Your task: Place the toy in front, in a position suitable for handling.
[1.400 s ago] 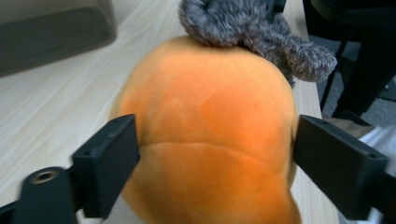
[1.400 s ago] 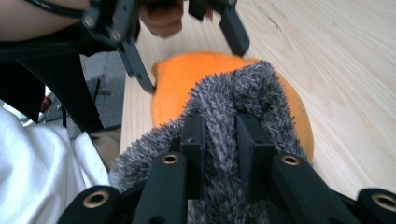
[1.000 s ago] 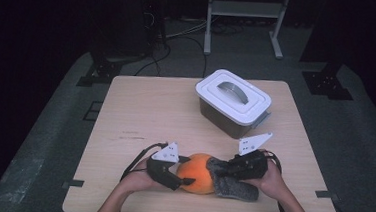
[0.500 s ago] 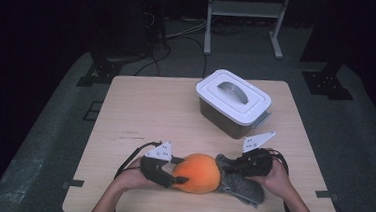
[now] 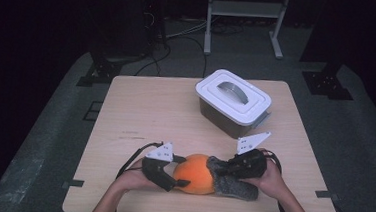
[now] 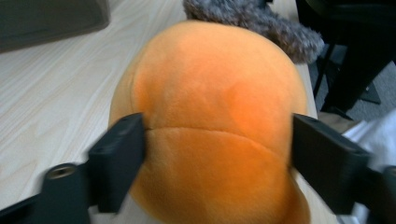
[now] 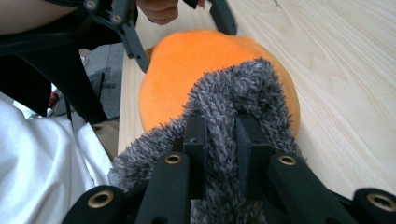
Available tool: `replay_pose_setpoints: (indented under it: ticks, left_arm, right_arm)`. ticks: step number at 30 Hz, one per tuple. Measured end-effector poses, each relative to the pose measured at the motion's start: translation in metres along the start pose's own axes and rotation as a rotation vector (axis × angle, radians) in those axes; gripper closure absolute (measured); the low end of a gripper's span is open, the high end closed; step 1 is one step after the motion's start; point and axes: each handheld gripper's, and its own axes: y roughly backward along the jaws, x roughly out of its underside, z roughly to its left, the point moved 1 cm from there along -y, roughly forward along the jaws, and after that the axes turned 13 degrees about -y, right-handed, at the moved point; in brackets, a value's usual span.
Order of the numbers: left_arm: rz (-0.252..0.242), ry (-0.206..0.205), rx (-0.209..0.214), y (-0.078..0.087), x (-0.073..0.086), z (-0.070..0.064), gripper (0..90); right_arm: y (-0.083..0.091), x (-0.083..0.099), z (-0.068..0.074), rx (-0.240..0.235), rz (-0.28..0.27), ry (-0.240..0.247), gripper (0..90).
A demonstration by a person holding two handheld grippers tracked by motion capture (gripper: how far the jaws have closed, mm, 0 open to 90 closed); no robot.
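High view: round orange plush ball (image 5: pixel 196 173) with a shaggy grey fleece cover (image 5: pixel 233 183) on its right side, lying near the front edge of the light wooden table (image 5: pixel 165 109); left gripper (image 5: pixel 173 177) against the ball's left side, right gripper (image 5: pixel 232 165) on the grey pile; white-lidded grey plastic box (image 5: pixel 233 101) well apart at the back right, lid on. Left gripper view: orange plush (image 6: pixel 210 126) between the two black jaws, set wide apart, pads touching or just about touching both flanks along the seam, no visible denting, so a loose hold at most; grey fleece (image 6: pixel 254 21) behind the ball. Right gripper view: jaws nearly closed, pinching a fold of grey fleece (image 7: pixel 229 121) at its rim where it laps over the orange plush (image 7: pixel 187 70); other gripper's jaws farther off on the ball's far side. Handling, judged: light, soft, squashy, nothing fragile; short orange pile likely to slide in wide jaws, so best taken across the widest part near the seam; fleece limp and stretchy, best pinched at the rim, deep in the pile. Looks like cover being pulled over or off the ball; cannot tell which.
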Motion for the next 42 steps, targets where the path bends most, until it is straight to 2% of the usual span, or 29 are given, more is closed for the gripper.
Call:
replay_pose_setpoints:
  ticks: [2, 5, 8, 11, 13, 15, 17, 18, 21, 24, 28, 30, 32, 34, 36, 39, 42]
  left_arm:
    - [0.011, 0.018, -0.012, -0.003, -0.002, 0.001, 9.9]
    - [0.013, 0.020, -0.006, -0.006, -0.001, 0.000, 9.5]
    - [0.018, -0.004, -0.033, -0.003, -0.005, -0.001, 26.9]
    - [-0.017, -0.026, -0.104, 0.000, -0.012, -0.002, 39.4]
    - [0.001, -0.066, -0.142, -0.003, -0.018, -0.003, 41.1]
    - [-0.009, -0.083, -0.155, -0.007, -0.020, -0.005, 41.0]
    - [-0.007, -0.092, -0.165, -0.007, -0.022, -0.006, 41.0]
    - [-0.005, -0.096, -0.168, -0.008, -0.022, -0.006, 41.0]
    - [-0.004, -0.090, -0.159, -0.008, -0.019, -0.006, 40.7]
    - [-0.004, -0.080, -0.148, -0.007, -0.016, -0.005, 39.9]
    - [-0.003, -0.077, -0.128, -0.006, -0.013, -0.006, 36.8]
    - [-0.004, -0.074, -0.130, -0.007, -0.014, -0.007, 35.7]
    - [0.001, -0.080, -0.133, -0.008, -0.016, -0.007, 35.1]
    - [-0.004, -0.088, -0.134, -0.010, -0.018, -0.009, 34.7]
    - [0.002, -0.108, -0.134, -0.011, -0.021, -0.012, 33.9]
    - [0.009, -0.111, -0.138, -0.012, -0.022, -0.013, 31.2]
    - [0.005, -0.084, -0.130, -0.011, -0.022, -0.012, 25.4]
  right_arm:
    - [0.000, 0.001, -0.001, -0.006, 0.001, -0.002, 75.7]
    - [-0.001, 0.001, -0.001, -0.008, 0.007, -0.001, 75.6]
    - [0.002, -0.001, -0.001, 0.007, -0.003, 0.005, 75.8]
    - [0.009, -0.007, 0.004, 0.044, -0.036, 0.030, 76.6]
    - [0.016, -0.013, 0.009, 0.032, -0.083, 0.043, 76.8]
    - [0.016, -0.019, 0.018, 0.030, -0.117, 0.067, 76.8]
    - [0.010, -0.022, 0.024, 0.036, -0.107, 0.094, 76.6]
    - [0.005, -0.021, 0.026, 0.059, -0.086, 0.107, 76.6]
    - [0.001, -0.019, 0.021, 0.052, -0.076, 0.091, 76.5]
    - [0.006, -0.013, 0.010, 0.083, -0.075, 0.062, 76.6]
    - [0.010, 0.002, -0.006, 0.119, -0.040, 0.008, 76.5]
    - [0.013, 0.005, -0.009, 0.128, -0.033, -0.004, 76.5]
    - [0.016, 0.002, -0.006, 0.120, -0.058, 0.002, 76.6]
    - [0.019, -0.007, 0.003, 0.073, -0.107, 0.026, 76.7]
    - [0.018, -0.013, 0.012, 0.053, -0.127, 0.047, 76.6]
    - [0.008, -0.017, 0.018, 0.071, -0.095, 0.083, 76.0]
    - [0.002, -0.012, 0.012, 0.065, -0.066, 0.061, 76.2]
